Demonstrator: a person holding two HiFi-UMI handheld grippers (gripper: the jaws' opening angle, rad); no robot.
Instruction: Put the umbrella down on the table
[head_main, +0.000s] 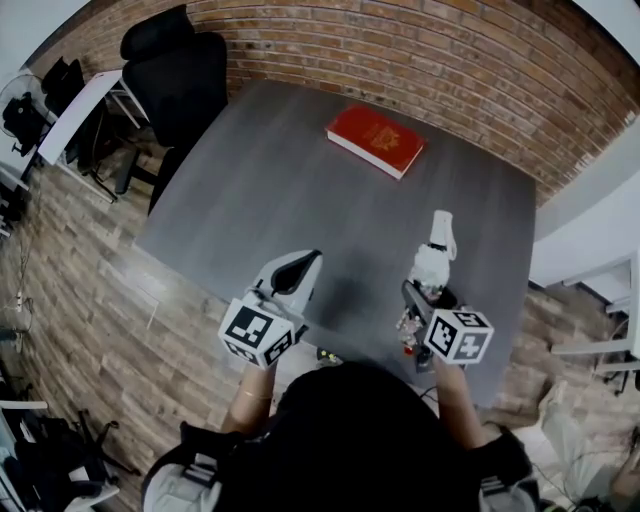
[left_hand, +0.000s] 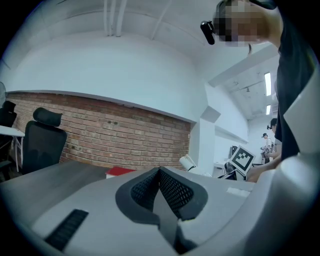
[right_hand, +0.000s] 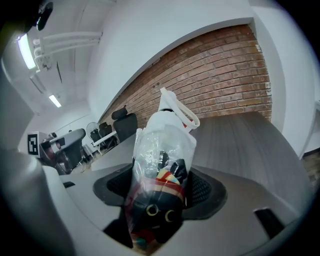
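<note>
Our right gripper (right_hand: 161, 190) clamps the wrapped umbrella (right_hand: 162, 150), jaws wide around it, over the table (head_main: 270, 190) near its front edge. Our left gripper (left_hand: 160, 185) is closed and empty. Released while tilted, the umbrella could roll off that edge.

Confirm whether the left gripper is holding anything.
No, the left gripper has its jaws closed together with nothing between them.
</note>
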